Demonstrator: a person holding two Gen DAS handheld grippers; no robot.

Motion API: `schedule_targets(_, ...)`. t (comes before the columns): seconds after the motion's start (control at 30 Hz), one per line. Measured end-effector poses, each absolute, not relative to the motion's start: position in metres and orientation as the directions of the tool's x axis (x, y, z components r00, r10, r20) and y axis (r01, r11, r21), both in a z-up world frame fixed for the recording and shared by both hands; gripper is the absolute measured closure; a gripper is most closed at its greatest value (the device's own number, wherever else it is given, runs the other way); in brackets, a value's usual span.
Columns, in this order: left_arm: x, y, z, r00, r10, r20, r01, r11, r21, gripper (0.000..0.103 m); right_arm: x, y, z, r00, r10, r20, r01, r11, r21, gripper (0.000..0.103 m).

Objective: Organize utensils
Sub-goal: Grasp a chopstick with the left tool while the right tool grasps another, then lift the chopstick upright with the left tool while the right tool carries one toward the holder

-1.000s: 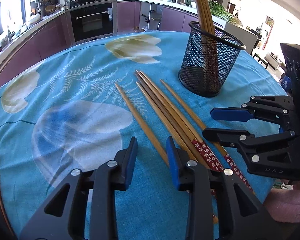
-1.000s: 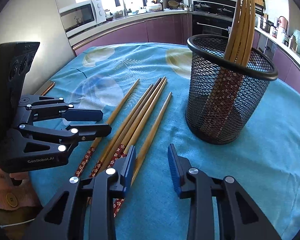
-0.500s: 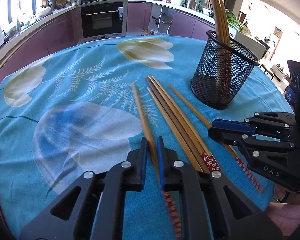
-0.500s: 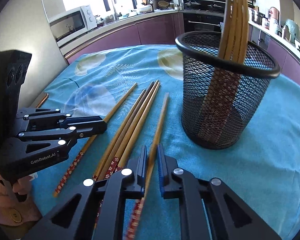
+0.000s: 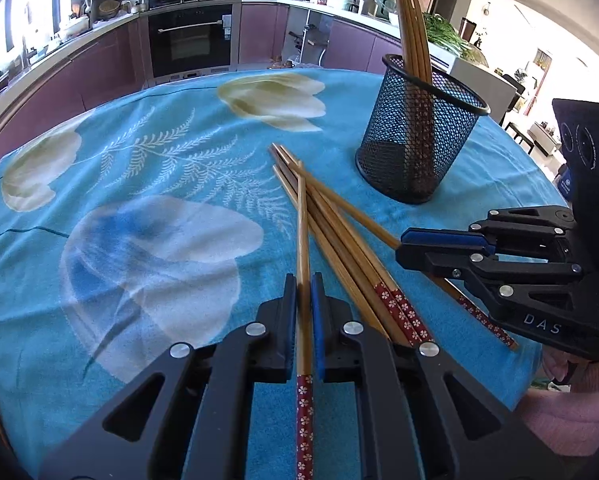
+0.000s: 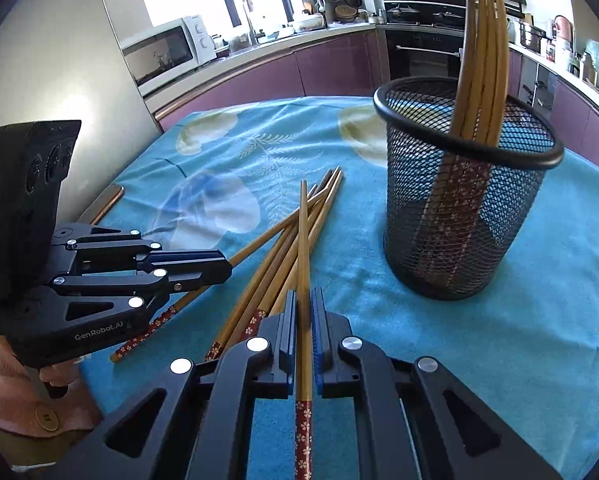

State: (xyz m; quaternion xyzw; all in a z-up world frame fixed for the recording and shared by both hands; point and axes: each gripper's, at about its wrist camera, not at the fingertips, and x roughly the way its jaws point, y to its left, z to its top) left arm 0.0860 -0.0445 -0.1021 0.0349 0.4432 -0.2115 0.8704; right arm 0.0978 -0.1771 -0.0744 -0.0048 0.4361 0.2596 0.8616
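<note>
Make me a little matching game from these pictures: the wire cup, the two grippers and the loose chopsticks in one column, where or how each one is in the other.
1. mesh cup
2. left gripper
3. right gripper
4. loose chopsticks

a. lying crossed on the blue cloth
b. shut on one chopstick, cup to its right
c. standing upright, chopsticks inside
d. shut on one chopstick, other gripper to its left

Pairs: 1-c, 2-b, 3-d, 4-a

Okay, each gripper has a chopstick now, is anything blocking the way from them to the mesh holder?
Nothing visible does. The left gripper and the right gripper are each shut on a chopstick, and only bare blue tablecloth lies toward the mesh holder. Its open top already holds chopsticks leaning to one side, with room left.
</note>
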Motion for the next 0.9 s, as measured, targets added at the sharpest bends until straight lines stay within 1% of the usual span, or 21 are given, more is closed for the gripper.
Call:
schedule_targets(0.1, 0.088, -0.046, -0.105, 0.503, -0.335, -0.797, 0.411, 0.904, -0.121, 0.095, 0.1, -0.174, -0.078, 0.476, 0.428, -0.768, -0.449, 0.87, 0.207, 0.097)
schedule_targets(0.13, 0.089, -0.046, -0.106, 0.497, -0.339, -0.799, 0.417, 0.901, -0.122, 0.093, 0.101, -0.173, -0.079, 0.476, 0.423, -0.771, -0.445, 0.872, 0.203, 0.097)
schedule_targets(0.3, 0.097, -0.047, -0.106, 0.476, -0.361, -0.802, 0.445, 0.885, -0.134, 0.09, 0.106, -0.169, -0.08, 0.472, 0.417, -0.777, -0.451, 0.871, 0.194, 0.096)
schedule_targets(0.4, 0.105, -0.047, -0.106, 0.466, -0.369, -0.804, 0.443, 0.884, -0.149, 0.09, 0.107, -0.169, -0.079, 0.476, 0.423, -0.771, -0.449, 0.871, 0.2, 0.096)
schedule_targets(0.43, 0.108, -0.048, -0.107, 0.47, -0.362, -0.805, 0.436, 0.888, -0.144, 0.093, 0.107, -0.17, -0.079, 0.478, 0.427, -0.768, -0.449, 0.87, 0.204, 0.096)
schedule_targets(0.53, 0.11, -0.05, -0.106, 0.477, -0.354, -0.804, 0.419, 0.896, -0.145, 0.096, 0.101, -0.173, -0.071, 0.495, 0.44, -0.749, -0.456, 0.866, 0.207, 0.097)
schedule_targets(0.63, 0.108, -0.049, -0.101, 0.5, -0.343, -0.795, 0.406, 0.904, -0.135, 0.096, 0.098, -0.179, -0.062, 0.516, 0.448, -0.73, -0.46, 0.864, 0.205, 0.097)
schedule_targets(0.9, 0.095, -0.036, -0.062, 0.526, -0.453, -0.72, 0.447, 0.867, -0.219, 0.096, 0.085, -0.199, -0.029, 0.596, 0.465, -0.654, -0.462, 0.865, 0.194, 0.097)
